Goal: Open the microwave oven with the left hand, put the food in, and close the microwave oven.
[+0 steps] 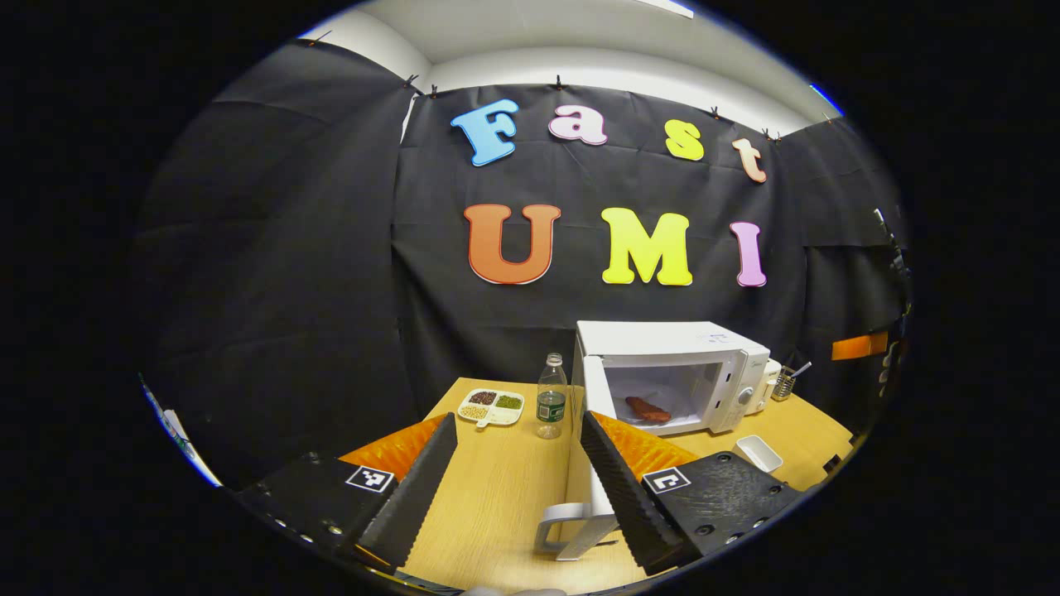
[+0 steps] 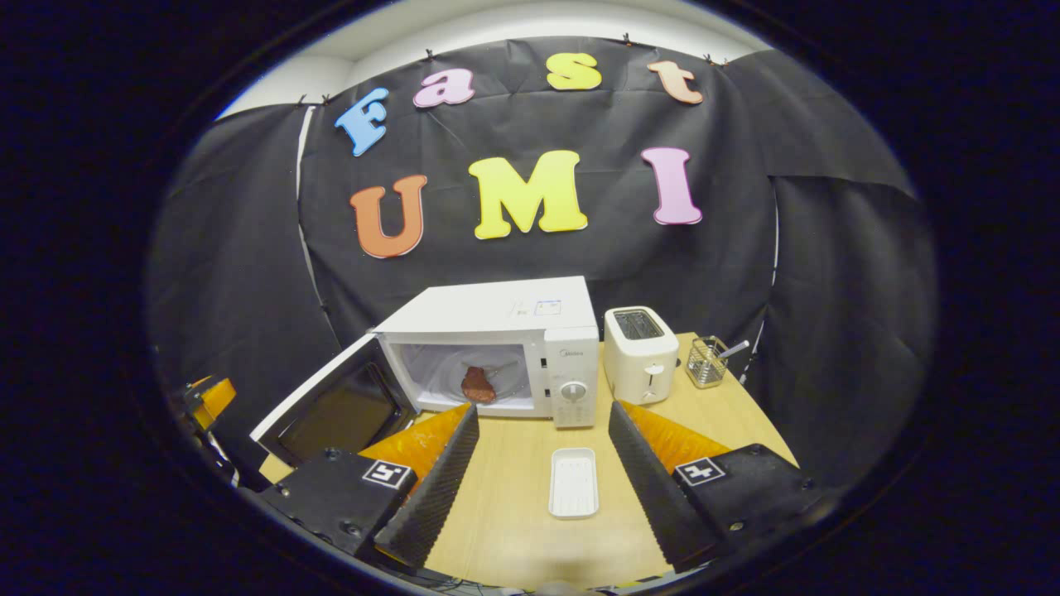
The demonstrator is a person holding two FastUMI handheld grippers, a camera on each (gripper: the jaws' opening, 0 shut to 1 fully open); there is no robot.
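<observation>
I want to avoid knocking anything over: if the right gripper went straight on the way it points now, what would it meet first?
Probably the white tray, lying on the table between the open fingers of the right gripper. Beyond it stands the microwave oven, door open, food inside. Height above the tray is unclear.

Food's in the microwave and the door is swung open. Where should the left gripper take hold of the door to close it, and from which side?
Probably by the door's handle, the white loop on the free edge of the door, between the left gripper's open fingers. Come at it from the outer face, away from the microwave, since the loop sticks out there, farthest from the hinge, and gives the most leverage.
</observation>
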